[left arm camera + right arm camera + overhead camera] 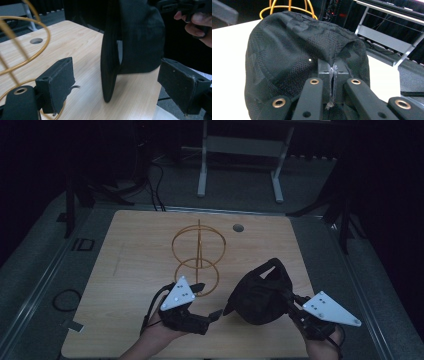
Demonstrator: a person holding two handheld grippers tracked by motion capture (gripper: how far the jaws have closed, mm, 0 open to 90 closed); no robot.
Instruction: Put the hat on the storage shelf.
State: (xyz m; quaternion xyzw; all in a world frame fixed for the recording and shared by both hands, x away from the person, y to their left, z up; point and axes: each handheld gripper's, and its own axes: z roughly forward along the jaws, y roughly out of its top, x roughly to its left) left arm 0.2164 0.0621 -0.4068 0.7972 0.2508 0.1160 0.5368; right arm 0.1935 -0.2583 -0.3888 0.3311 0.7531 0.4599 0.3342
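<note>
1. Gripping a black cap, the right tongs sit at about 4 o'clock on the counter; in the right gripper view the jaws are clenched together with a fold of the cap's fabric pinched between them.
2. Cap position: it is held up at the counter's 5 o'clock area, just right of centre; in the left gripper view its brim hangs down on edge, but whether the tip touches the wood cannot be told.
3. The left tongs lie at about 7 o'clock, held by a hand, with the jaws released and spread wide. In the left gripper view the cap's brim stands between the two pads, farther off and apart from both.
4. A yellow wire stand made of rings on a centre post stands near the middle of the counter, toward 12 o'clock from the left tongs and at about 10 o'clock from the cap.
5. A round hole sits in the counter toward 1 o'clock, near the far edge.
</note>
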